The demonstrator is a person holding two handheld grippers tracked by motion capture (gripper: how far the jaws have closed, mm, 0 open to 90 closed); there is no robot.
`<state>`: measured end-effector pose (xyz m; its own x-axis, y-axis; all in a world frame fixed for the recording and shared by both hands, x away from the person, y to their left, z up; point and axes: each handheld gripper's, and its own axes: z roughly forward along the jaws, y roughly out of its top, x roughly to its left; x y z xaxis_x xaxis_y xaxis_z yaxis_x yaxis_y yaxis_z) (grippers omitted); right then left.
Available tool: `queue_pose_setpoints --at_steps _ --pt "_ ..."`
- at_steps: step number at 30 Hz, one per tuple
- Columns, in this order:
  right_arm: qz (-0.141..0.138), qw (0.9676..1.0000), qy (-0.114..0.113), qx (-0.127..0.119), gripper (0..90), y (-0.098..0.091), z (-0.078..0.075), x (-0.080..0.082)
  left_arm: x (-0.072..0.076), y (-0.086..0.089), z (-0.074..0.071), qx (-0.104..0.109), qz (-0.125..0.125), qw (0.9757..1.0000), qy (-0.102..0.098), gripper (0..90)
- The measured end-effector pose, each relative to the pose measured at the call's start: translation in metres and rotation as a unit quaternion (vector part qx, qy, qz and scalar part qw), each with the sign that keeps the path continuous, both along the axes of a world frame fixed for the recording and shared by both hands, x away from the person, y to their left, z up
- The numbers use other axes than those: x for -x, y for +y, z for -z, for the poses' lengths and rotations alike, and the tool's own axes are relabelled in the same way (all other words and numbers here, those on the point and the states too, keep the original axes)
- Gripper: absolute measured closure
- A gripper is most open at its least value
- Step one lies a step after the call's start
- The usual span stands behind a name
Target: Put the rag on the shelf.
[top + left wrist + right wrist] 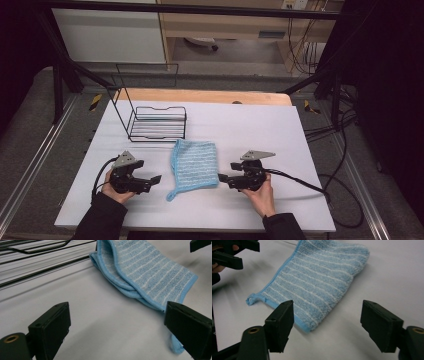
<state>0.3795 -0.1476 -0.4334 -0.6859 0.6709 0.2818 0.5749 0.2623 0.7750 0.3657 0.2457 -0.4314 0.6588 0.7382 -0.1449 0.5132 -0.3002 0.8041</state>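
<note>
A folded blue towel with white stripes (194, 163) lies in the middle of the white table, its hanging loop at the near left corner. My left gripper (156, 179) rests on the table just left of the towel (147, 272), jaws wide apart and empty. My right gripper (222, 177) sits at the towel's right near corner, jaws apart. In the right gripper view the towel's corner (312, 290) lies just ahead of the gap and no pad presses on it. The left gripper's jaws also appear at the upper left of that view.
A black wire rack (157, 122) stands on the table behind and left of the towel, its bars (37, 255) close to my left gripper. Cables (300, 182) trail off to the right. Bare white table (260, 125) lies to the right and in front.
</note>
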Motion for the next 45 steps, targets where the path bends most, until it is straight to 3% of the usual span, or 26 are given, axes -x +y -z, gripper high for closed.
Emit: queue_pose_setpoints --at_steps 7,10,12,17,25,28,31,35,39,41,45 --pt "0.006 0.9997 0.017 0.013 46.4 0.021 0.011 -0.005 -0.001 0.000 0.000 0.003 -0.003 1.0000 0.001 7.9" --pt "0.015 0.9992 0.031 0.020 50.5 0.024 0.016 -0.008 -0.001 -0.001 0.001 0.002 -0.003 1.0000 0.003 8.2" --pt "0.014 0.9991 0.030 0.026 52.9 0.024 0.018 -0.008 -0.001 -0.001 0.001 0.002 -0.004 1.0000 0.004 8.7" --pt "0.009 0.9988 0.043 0.022 58.3 0.028 0.024 -0.008 -0.001 -0.002 0.002 0.001 -0.006 0.9999 0.008 9.6" --pt "0.014 0.9984 0.054 0.001 82.5 0.030 0.025 -0.005 -0.001 -0.004 0.002 0.005 -0.005 0.9999 0.015 13.0" --pt "0.014 0.9983 0.056 -0.001 85.1 0.029 0.022 -0.004 0.000 -0.006 0.001 0.016 -0.005 0.9996 0.022 17.6" --pt "0.014 0.9984 0.055 -0.001 85.6 0.028 0.020 -0.003 0.001 -0.014 0.000 0.018 -0.004 0.9994 0.028 22.3" --pt "0.018 0.9981 0.059 0.004 85.9 0.027 0.019 -0.001 -0.001 -0.038 0.002 0.013 0.000 0.9991 0.040 31.3" --pt "0.022 0.9983 0.052 0.014 85.6 0.027 0.020 -0.001 -0.003 -0.064 0.007 -0.011 0.003 0.9985 0.054 42.2" --pt "0.023 0.9983 0.051 0.015 85.0 0.027 0.021 0.000 -0.004 -0.079 0.014 -0.027 -0.004 0.9972 0.070 48.1" --pt "0.022 0.9985 0.045 0.020 81.7 0.027 0.022 0.000 -0.005 -0.085 0.017 -0.038 -0.024 0.9960 0.077 53.7"
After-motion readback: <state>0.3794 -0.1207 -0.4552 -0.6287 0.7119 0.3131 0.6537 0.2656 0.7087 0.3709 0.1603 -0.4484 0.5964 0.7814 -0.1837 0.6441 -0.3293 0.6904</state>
